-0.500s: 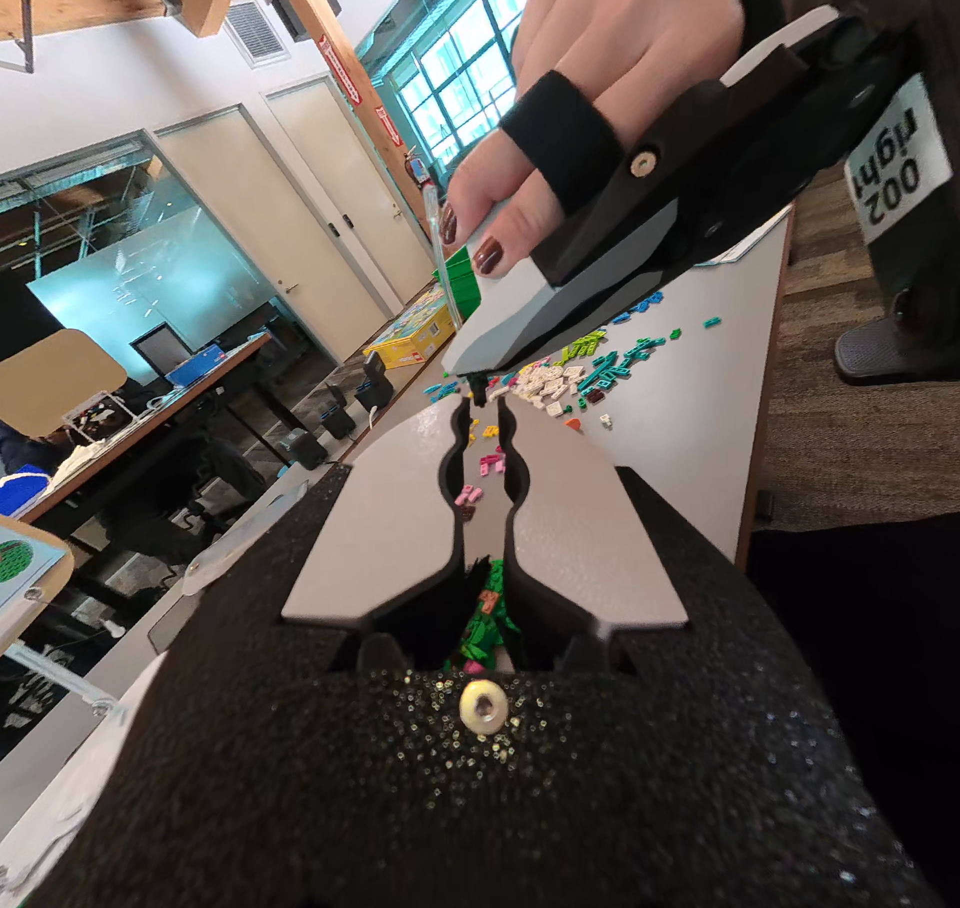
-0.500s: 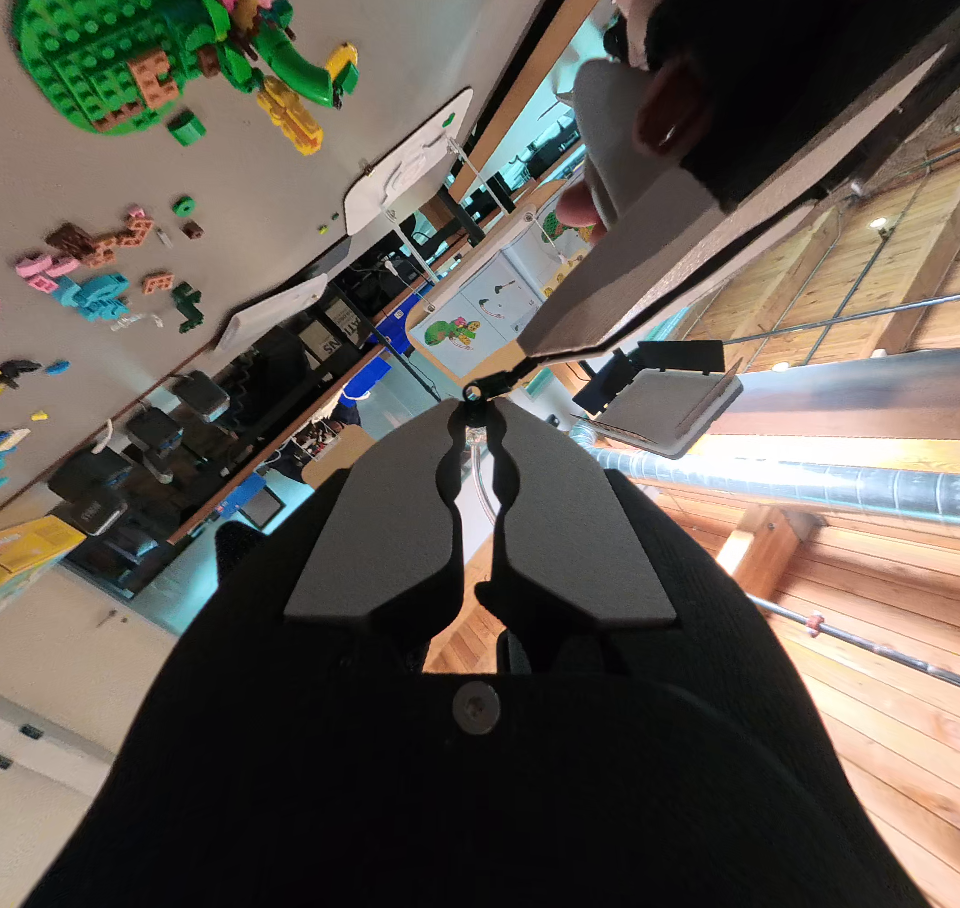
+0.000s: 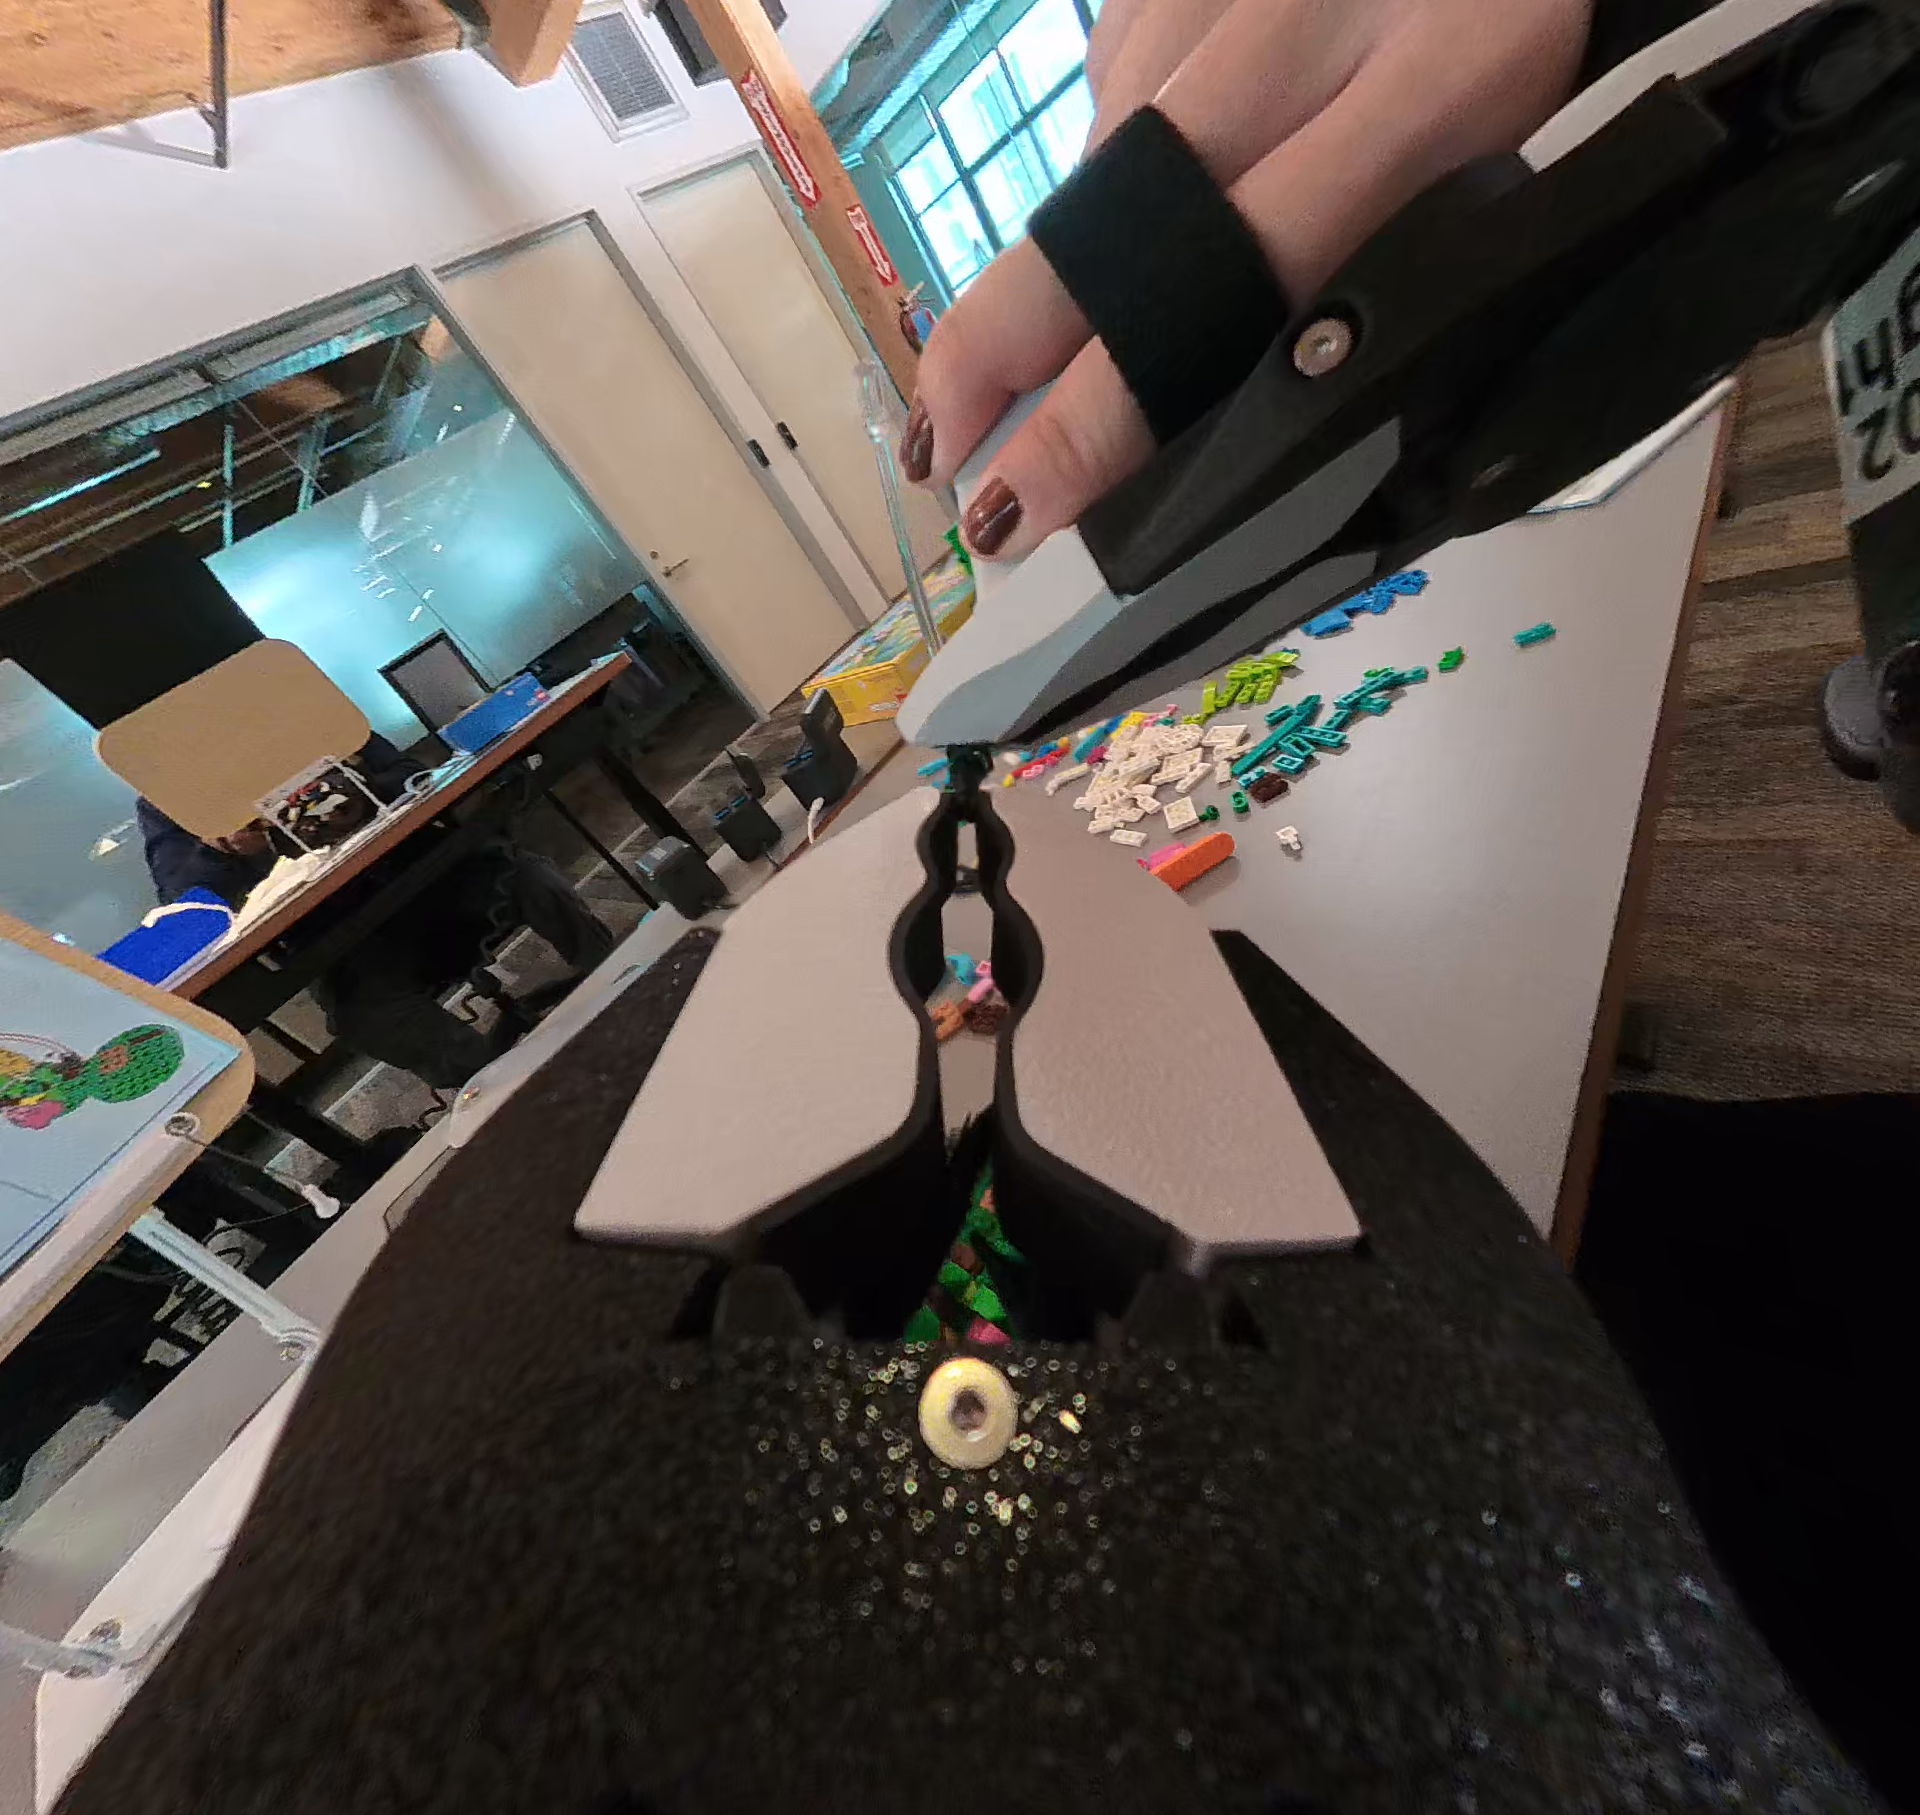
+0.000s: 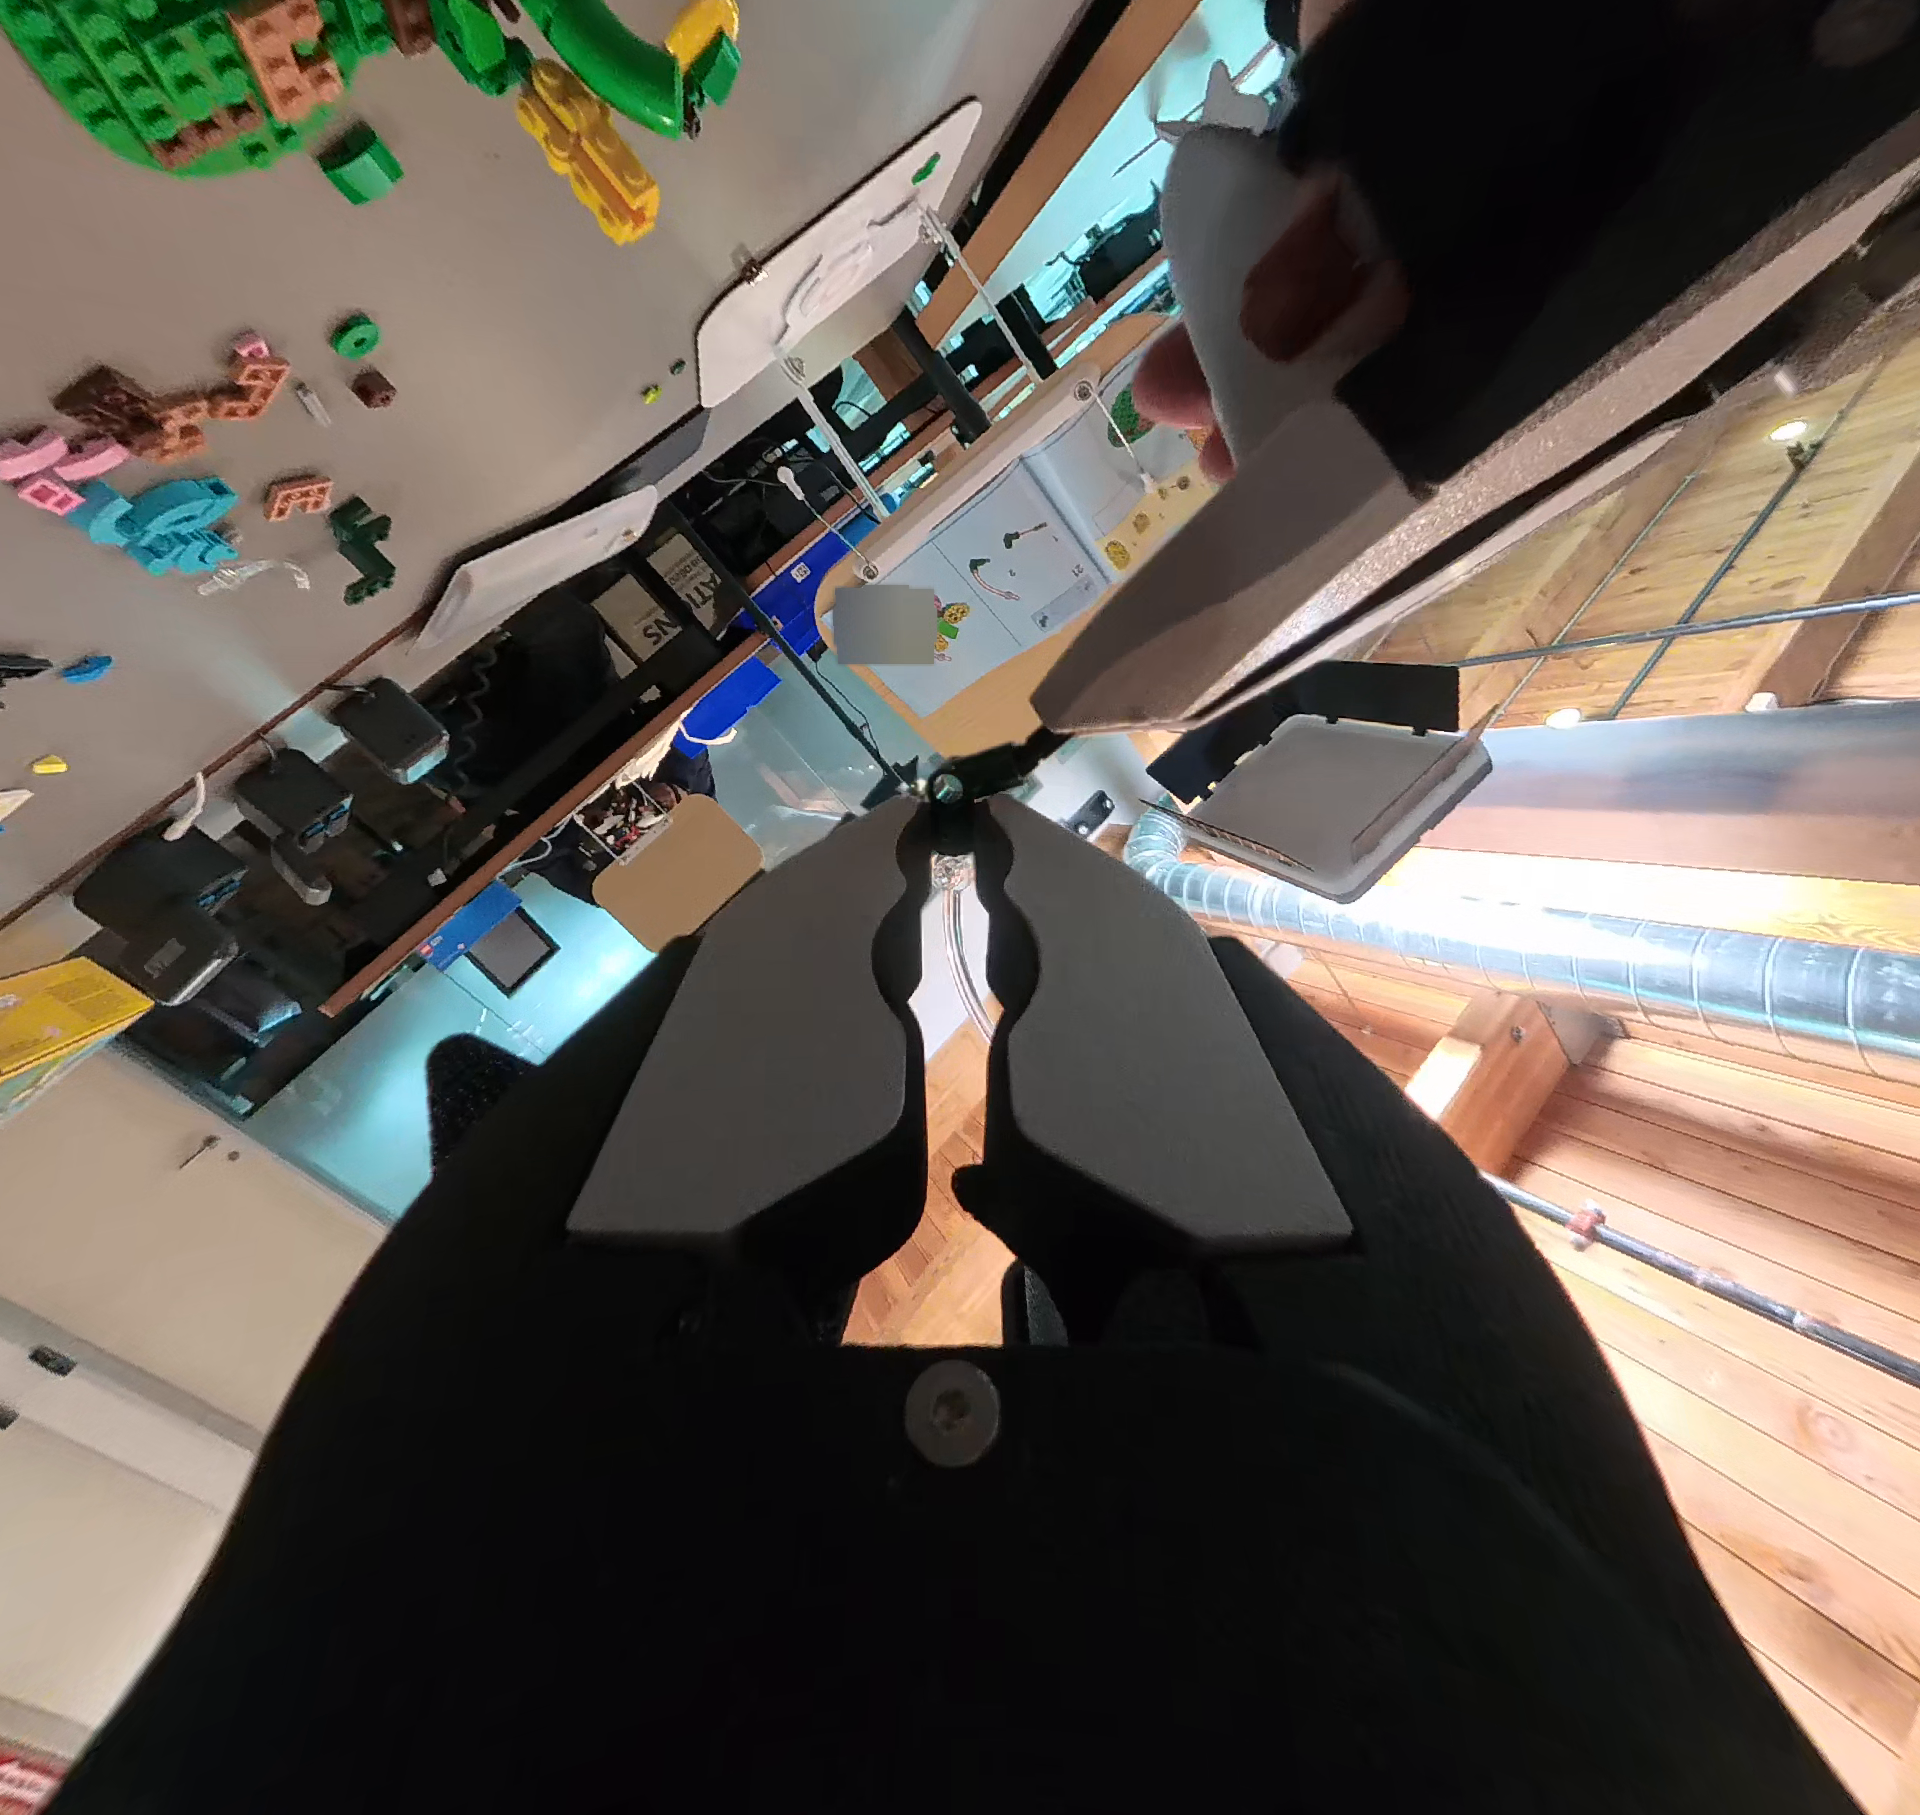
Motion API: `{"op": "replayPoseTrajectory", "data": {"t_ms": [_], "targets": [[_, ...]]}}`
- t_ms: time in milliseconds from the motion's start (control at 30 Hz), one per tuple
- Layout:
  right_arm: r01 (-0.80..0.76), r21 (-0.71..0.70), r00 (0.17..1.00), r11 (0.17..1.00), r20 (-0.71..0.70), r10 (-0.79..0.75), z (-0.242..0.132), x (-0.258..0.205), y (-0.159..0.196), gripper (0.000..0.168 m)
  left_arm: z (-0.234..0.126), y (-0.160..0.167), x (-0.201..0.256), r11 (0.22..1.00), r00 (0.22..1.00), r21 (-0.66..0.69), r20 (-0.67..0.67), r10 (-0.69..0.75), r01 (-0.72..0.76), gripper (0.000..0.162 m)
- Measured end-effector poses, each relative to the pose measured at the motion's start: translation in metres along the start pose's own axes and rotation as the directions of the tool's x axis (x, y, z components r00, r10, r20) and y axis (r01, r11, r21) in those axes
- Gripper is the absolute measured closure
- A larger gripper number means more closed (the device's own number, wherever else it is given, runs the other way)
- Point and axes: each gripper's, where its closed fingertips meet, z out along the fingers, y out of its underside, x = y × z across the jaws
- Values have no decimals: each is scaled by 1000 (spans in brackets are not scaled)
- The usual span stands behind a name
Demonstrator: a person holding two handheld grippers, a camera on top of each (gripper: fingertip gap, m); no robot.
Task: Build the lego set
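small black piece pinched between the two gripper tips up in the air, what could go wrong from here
1. Both the left gripper and right gripper seem to pinch the small black piece only at their very tips, so a twist could pop it loose.
2. It is held above the table; if dropped it may land among the loose bricks and be hard to find.
3. It is tiny, so alignment is hard to judge.
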Motion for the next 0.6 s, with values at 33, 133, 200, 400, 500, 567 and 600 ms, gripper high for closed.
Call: {"op": "replayPoseTrajectory", "data": {"t_ms": [33,133,200,400,500,567,600], "targets": [[6,-4,1000,1000,-8,-6,1,1,1,163,0,0,-1,1000,1000,3,10,2,-2,159],[16,-13,1000,1000,-13,-16,2,2,2,163,0,-1,-2,1000,999,13,37,13,-13,159],[32,-24,999,999,-22,-33,3,3,3,163,0,-1,-3,1000,998,16,55,10,-11,159],[206,-72,975,976,-67,-211,5,4,7,164,3,2,-4,999,995,-3,89,-44,45,159],[309,-68,944,949,-99,-315,7,2,5,164,5,5,-3,996,994,-31,77,-78,80,159],[333,-56,937,941,-90,-337,8,0,3,164,6,8,-1,993,993,-46,66,-103,106,159],[343,-53,935,938,-82,-346,9,-1,3,164,6,8,-1,992,992,-47,66,-110,113,160]]}}
